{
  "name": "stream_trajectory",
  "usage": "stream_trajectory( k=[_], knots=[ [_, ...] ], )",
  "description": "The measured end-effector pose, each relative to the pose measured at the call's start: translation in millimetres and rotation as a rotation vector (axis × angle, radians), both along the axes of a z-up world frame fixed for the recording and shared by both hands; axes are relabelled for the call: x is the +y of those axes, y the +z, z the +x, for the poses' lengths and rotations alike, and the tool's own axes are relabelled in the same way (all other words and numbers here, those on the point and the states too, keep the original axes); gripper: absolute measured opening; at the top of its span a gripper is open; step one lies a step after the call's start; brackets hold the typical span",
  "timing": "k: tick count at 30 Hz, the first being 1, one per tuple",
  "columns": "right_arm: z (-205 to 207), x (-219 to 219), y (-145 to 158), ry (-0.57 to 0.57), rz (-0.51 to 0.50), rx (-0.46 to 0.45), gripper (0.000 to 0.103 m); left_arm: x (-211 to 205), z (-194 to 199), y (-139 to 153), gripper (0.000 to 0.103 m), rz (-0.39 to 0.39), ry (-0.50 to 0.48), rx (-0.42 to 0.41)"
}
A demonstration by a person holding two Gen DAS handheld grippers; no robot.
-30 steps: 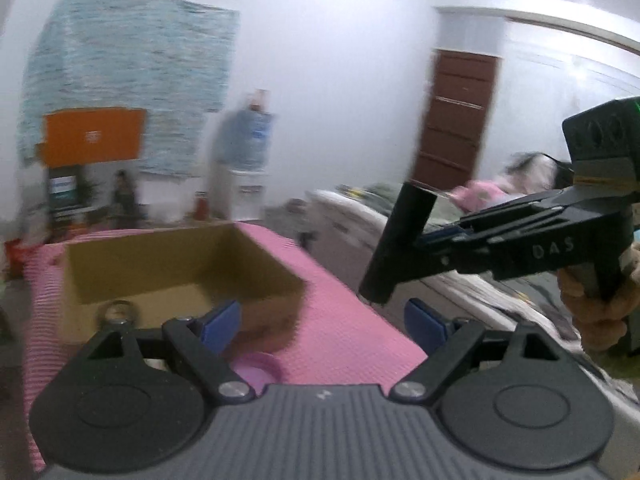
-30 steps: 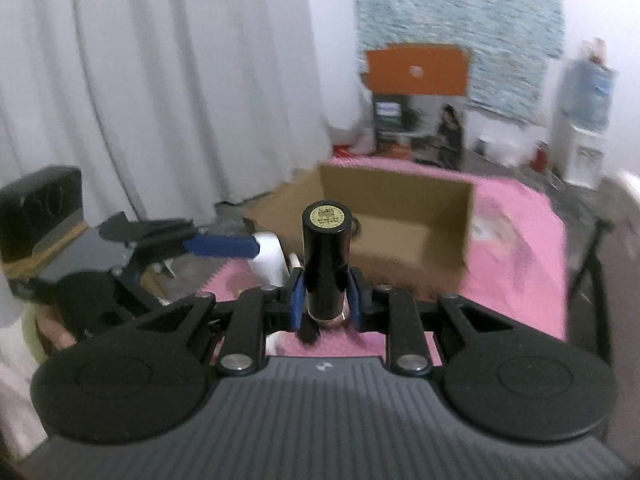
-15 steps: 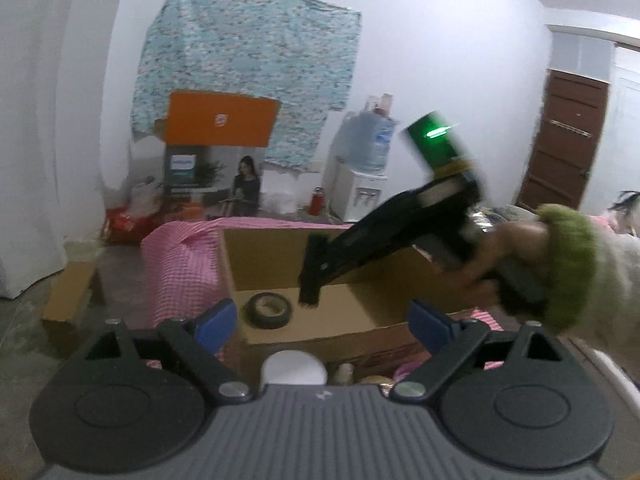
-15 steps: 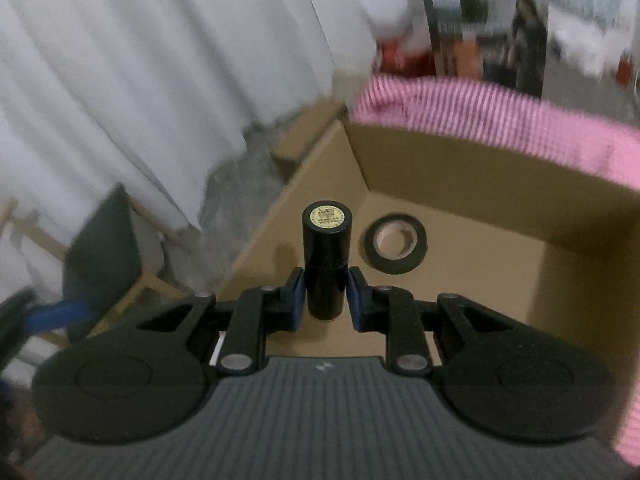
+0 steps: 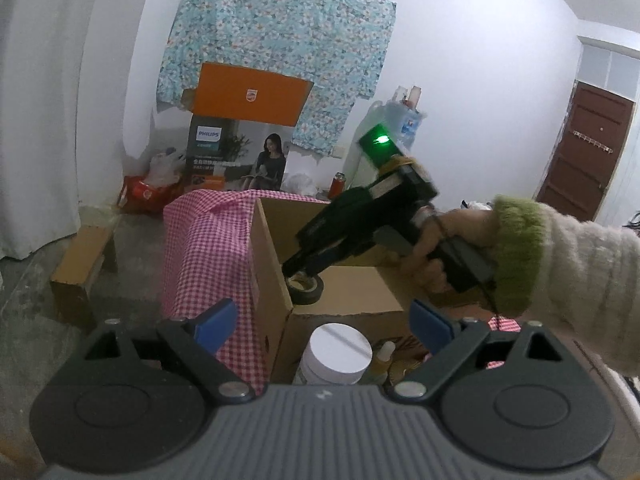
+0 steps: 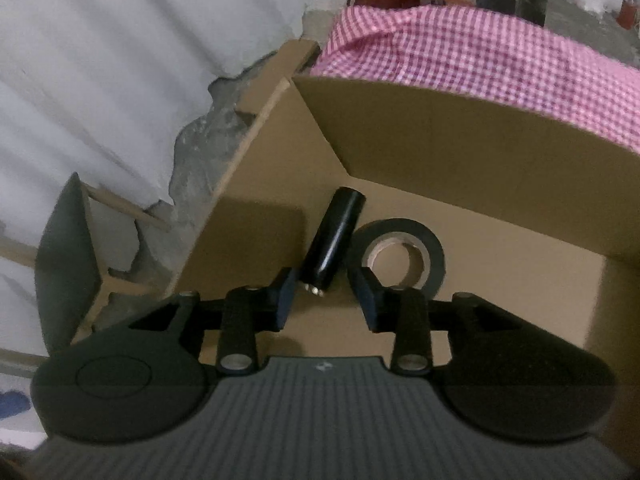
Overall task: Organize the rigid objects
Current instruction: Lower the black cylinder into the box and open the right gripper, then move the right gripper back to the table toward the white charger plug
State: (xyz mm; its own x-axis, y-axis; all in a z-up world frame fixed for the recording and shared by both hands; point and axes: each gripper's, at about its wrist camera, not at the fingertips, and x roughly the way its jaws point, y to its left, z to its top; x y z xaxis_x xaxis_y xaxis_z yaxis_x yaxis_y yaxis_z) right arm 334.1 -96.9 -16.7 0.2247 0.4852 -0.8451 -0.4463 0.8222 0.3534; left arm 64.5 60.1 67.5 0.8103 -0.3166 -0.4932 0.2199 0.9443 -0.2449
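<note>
A black cylinder [image 6: 334, 240] lies on the floor of the open cardboard box [image 6: 460, 136], beside a roll of black tape [image 6: 400, 254]. My right gripper [image 6: 325, 300] is open just above the cylinder's near end and does not hold it. In the left wrist view the right gripper [image 5: 298, 270] reaches down into the box [image 5: 268, 264] by the tape roll [image 5: 306, 290]. My left gripper [image 5: 320, 324] is open and empty, above a white-lidded jar [image 5: 340, 350] that stands in front of the box.
The box sits on a table with a pink checked cloth [image 5: 208, 248]. A small bottle [image 5: 384, 356] stands by the jar. A low cardboard piece [image 5: 82, 264] lies on the concrete floor at left. White curtains [image 6: 120, 80] hang behind.
My right gripper carried the black cylinder down into the box and opened; the cylinder now lies on the box floor by the tape. My left gripper stayed open.
</note>
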Motion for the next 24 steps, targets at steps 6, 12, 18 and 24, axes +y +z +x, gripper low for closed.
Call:
stream_trajectory(
  k=[6, 12, 18, 24],
  knots=[
    [-53.7, -51.1, 44.0, -0.045, 0.06, -0.107, 0.042, 1.4, -13.4, -2.8, 0.094, -0.014, -0.023, -0.002],
    [-146.7, -115.7, 84.5, -0.098, 0.143, -0.246, 0.046, -2.5, -32.0, -7.9, 0.094, 0.004, -0.055, 0.02],
    [-242.7, -157.1, 76.7, -0.156, 0.227, -0.31, 0.047, -16.0, -48.6, -26.4, 0.094, 0.025, -0.11, 0.077],
    [-290.4, -151.1, 14.1, -0.168, 0.288, -0.218, 0.047, -46.4, -52.8, -58.2, 0.094, 0.091, -0.187, 0.159]
  ],
)
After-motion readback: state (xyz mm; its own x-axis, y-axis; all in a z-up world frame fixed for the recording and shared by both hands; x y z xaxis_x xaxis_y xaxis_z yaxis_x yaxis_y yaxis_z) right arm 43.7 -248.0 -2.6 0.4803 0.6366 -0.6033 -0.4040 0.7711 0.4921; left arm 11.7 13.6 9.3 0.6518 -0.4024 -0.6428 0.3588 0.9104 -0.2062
